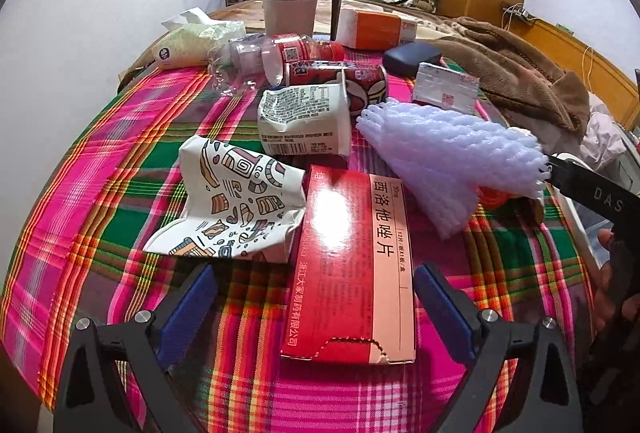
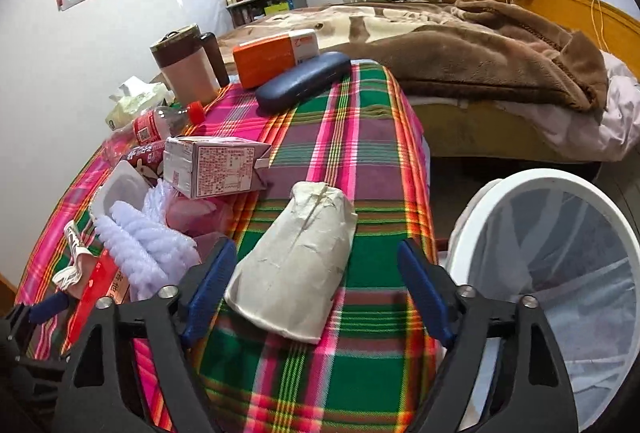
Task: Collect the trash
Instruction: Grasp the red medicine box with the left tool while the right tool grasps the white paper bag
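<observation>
Holding both jaws wide open, we should close the right gripper [image 2: 316, 293] squarely across the crushed paper cup [image 2: 294, 265], while the left gripper [image 1: 316, 313] straddles the red box [image 1: 352, 265], then lift toward the bin [image 2: 560, 273].

A plaid-covered table [image 1: 120, 161] carried a red box [image 1: 352, 265] nearest, crushed cups, foam netting [image 1: 440, 161] right, bottle and mug [image 1: 292, 5] far.

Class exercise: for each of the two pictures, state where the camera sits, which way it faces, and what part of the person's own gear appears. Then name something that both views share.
Left wrist: on the left gripper, facing across the table at a red medicine box; open blue-padded fingers show.
Right wrist: on the right gripper, facing a flattened white paper cup, white bin beside; open fingers show.
Shared: plaid tablecloth, foam netting, mug.
</observation>
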A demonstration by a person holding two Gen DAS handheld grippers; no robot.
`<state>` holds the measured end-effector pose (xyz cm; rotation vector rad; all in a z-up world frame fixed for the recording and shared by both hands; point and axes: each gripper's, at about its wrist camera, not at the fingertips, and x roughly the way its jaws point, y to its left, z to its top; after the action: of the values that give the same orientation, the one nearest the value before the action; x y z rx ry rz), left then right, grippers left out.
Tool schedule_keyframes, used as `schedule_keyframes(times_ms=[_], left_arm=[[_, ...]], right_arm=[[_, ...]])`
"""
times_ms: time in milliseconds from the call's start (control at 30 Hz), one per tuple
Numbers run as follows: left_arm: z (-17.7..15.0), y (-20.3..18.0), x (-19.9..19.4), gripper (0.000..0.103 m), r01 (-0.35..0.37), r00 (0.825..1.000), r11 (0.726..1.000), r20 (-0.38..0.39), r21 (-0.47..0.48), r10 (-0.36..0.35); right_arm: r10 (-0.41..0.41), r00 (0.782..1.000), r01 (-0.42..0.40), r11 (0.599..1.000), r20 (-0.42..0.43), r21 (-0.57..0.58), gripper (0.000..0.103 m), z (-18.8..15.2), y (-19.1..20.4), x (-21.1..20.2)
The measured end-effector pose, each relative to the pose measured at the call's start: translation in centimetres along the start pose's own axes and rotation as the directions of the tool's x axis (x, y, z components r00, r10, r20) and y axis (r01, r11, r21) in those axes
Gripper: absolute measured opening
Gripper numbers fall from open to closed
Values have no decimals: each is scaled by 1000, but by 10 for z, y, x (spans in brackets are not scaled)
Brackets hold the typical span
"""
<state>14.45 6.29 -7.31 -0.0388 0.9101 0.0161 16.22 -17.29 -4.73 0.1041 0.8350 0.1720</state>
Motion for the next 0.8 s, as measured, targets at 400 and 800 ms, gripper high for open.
schedule_keyframes(times_ms=[400, 800], left_arm=[[4, 1, 13, 85, -21, 999, 1000, -30, -4, 21], [3, 3, 4, 64, 40, 999, 998, -1, -53, -40]], right_arm=[[-12, 1000, 12, 1000, -28, 4, 54, 1, 0, 7], [-16, 1000, 15, 998, 11, 59, 30, -4, -15, -4]])
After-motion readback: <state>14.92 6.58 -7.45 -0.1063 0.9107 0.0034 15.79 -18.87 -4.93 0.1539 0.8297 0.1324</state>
